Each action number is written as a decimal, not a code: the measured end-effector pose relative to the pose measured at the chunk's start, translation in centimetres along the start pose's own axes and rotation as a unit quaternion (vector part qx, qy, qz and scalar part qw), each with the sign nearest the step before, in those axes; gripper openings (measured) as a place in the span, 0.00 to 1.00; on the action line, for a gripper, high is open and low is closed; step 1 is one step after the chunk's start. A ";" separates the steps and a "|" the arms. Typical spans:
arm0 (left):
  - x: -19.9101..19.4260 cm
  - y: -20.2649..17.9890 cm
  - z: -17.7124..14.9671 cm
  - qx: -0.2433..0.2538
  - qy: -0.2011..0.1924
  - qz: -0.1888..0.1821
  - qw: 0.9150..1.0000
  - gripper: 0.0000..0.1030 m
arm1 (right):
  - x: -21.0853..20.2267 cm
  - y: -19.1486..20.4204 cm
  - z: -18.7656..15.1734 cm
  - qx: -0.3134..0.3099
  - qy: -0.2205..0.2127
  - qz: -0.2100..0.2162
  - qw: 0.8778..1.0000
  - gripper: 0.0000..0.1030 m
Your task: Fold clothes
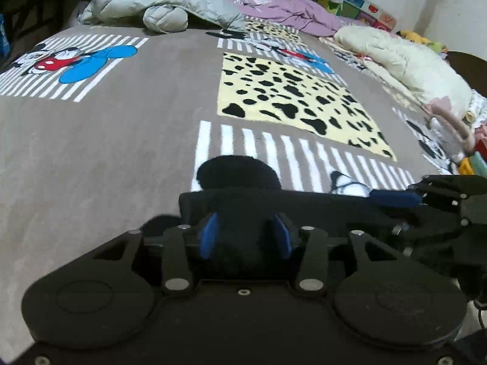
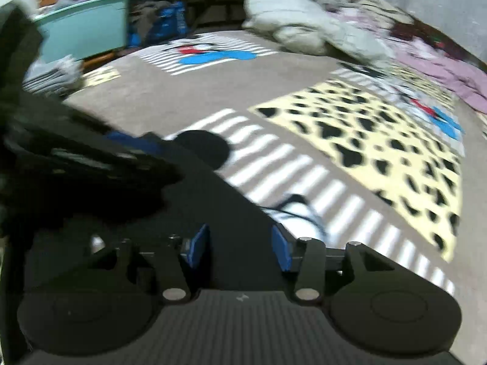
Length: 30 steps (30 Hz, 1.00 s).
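A black garment point(image 1: 243, 203) is held above a grey-brown cartoon-print blanket point(image 1: 121, 152) spread over the bed. In the left wrist view, the left gripper point(image 1: 243, 237) is seen with its blue pads point(image 1: 210, 237) pressed against a bunched fold of the dark cloth, so the jaws are closed narrowly on the fabric. A taut upper edge of the garment runs across to the right, where it is met by the right gripper point(image 1: 395, 198), whose blue fingertip lies against that edge.

In the right wrist view (noticeably motion-blurred), the right gripper point(image 2: 240, 246) is shown with black cloth point(image 2: 219, 213) filling the space between its two blue pads point(image 2: 197, 245); the pads stand a moderate way apart, and whether the fabric is truly pinched cannot be told from the blur. The left gripper point(image 2: 131, 143) is seen at the upper left, touching the same garment. A rounded black patch point(image 2: 204, 147) appears just beyond the cloth edge in both views; whether it is part of the garment or a print on the blanket cannot be told.

On the blanket, a yellow panel with black spots point(image 1: 292, 103) lies past the garment, with white stripes point(image 1: 274, 155) between them. A grey puffy quilt point(image 1: 158, 3) and a lilac sheet point(image 1: 289, 12) are heaped at the far side, a cream padded bundle point(image 1: 404, 60) lies at the right, and a teal bin point(image 2: 85, 33) stands beside the bed.
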<state>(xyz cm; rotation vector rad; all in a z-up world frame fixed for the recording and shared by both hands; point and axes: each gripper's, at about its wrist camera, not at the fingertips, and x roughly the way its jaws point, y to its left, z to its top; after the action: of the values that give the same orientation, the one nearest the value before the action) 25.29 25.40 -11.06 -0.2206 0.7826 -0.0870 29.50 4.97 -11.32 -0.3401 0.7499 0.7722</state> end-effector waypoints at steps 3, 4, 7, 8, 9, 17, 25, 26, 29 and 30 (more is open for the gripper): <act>-2.1 -0.7 -0.8 0.036 -0.006 0.035 0.999 0.46 | -2.2 -0.4 -1.1 0.014 -0.025 -0.029 0.999 0.44; -2.7 -0.9 -1.2 0.051 -0.008 0.046 0.998 0.46 | -3.4 -0.4 -1.8 0.017 -0.036 -0.034 0.999 0.44; -4.5 -0.8 -3.1 0.070 -0.009 0.043 0.997 0.46 | -7.1 0.5 -4.7 0.002 -0.056 -0.050 0.997 0.44; -5.0 -0.7 -3.8 0.078 -0.010 0.045 0.996 0.46 | -8.2 0.9 -5.7 -0.001 -0.057 -0.051 0.997 0.44; -5.5 -0.8 -4.7 0.094 -0.013 0.046 0.994 0.45 | -9.6 1.4 -7.0 -0.003 -0.058 -0.049 0.997 0.43; -9.8 -1.8 -10.0 0.144 -0.071 0.060 0.985 0.46 | -17.7 7.5 -18.3 -0.089 -0.025 -0.077 0.993 0.43; -13.1 -2.5 -15.2 0.259 -0.107 0.117 0.953 0.46 | -21.9 10.6 -22.9 -0.175 -0.011 -0.104 0.979 0.43; -13.0 -2.7 -15.8 0.279 -0.104 0.131 0.946 0.46 | -22.1 11.0 -23.3 -0.190 -0.005 -0.105 0.976 0.43; -12.6 -2.7 -16.4 0.286 -0.098 0.146 0.942 0.46 | -22.1 12.2 -24.9 -0.230 0.028 -0.113 0.966 0.46; -12.7 -2.6 -16.2 0.277 -0.107 0.142 0.944 0.46 | -21.6 12.5 -25.6 -0.242 0.049 -0.122 0.961 0.46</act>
<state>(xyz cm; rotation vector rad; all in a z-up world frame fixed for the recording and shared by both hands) 4.81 22.25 -12.85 0.4133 0.5389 -0.0078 -2.35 -11.07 -13.71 -0.9021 0.5886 0.7011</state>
